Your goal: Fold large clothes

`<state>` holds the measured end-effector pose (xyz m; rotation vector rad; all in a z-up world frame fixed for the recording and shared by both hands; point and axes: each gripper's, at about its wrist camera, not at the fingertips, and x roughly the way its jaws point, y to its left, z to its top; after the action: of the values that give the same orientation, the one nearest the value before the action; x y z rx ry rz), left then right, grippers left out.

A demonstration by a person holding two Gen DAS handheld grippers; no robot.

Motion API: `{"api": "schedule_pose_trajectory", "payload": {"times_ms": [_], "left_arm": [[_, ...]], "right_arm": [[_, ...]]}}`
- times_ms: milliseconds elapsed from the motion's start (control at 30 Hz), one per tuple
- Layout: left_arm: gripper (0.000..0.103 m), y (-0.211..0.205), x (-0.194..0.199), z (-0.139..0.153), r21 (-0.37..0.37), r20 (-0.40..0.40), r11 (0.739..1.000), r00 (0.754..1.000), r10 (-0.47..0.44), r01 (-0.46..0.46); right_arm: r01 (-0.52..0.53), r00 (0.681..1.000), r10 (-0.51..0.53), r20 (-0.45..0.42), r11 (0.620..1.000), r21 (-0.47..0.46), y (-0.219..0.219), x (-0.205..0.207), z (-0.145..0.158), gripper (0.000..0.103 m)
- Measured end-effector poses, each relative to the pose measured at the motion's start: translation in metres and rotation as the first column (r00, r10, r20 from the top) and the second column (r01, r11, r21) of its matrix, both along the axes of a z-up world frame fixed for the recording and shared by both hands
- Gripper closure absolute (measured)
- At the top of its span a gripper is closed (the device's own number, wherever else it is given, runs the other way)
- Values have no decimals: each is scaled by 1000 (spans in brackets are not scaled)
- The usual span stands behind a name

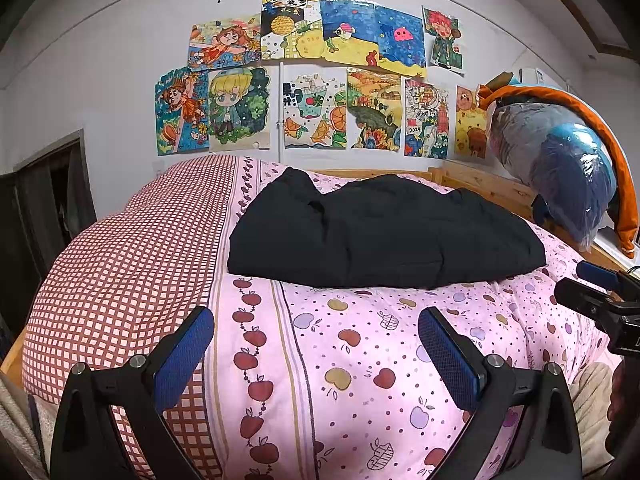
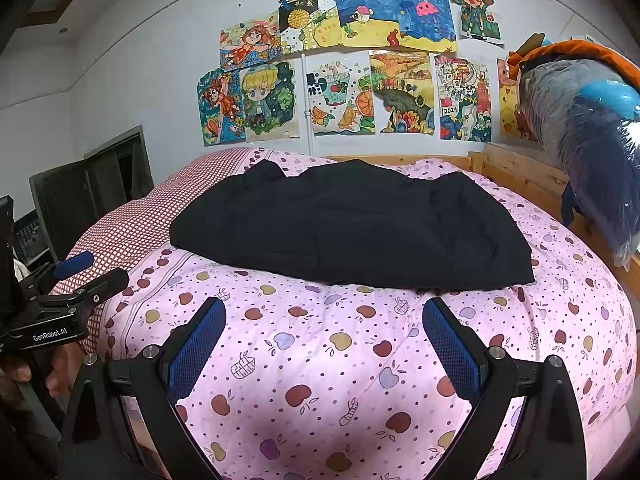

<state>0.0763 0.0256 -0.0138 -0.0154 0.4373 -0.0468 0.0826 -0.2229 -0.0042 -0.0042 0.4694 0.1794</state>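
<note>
Black garment [image 1: 380, 232] lies mid-frame on the bed's pink quilt [image 1: 360, 360], already bunched into a rough slab, near hem running left to right across the frame centre. Both tongs released, nothing held: left tongs [image 1: 316, 344] at lower centre of its view, right tongs [image 2: 324, 336] likewise, both short of the hem, not touching cloth.

Likely step: reach in for the next fold.

- Take the two near corners, one per tongs, at lower left and lower right of the garment.
- Pinch every layer at the corner, else the slab splits when lifted. Layer count not readable, cloth too dark.
- Keep the pads off the quilt; it's puffy and will get caught.
- Lift both sides level, carry towards the upper frame, lay flat.
</note>
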Motion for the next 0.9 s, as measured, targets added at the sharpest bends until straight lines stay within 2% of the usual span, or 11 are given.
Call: {"api": "schedule_pose_trajectory", "payload": {"times_ms": [900], "left_arm": [[0, 9, 2, -5, 22, -8, 1000, 1000, 5, -5]], "right_arm": [[-3, 1000, 3, -9, 1000, 6, 3, 0, -6, 6]]}}
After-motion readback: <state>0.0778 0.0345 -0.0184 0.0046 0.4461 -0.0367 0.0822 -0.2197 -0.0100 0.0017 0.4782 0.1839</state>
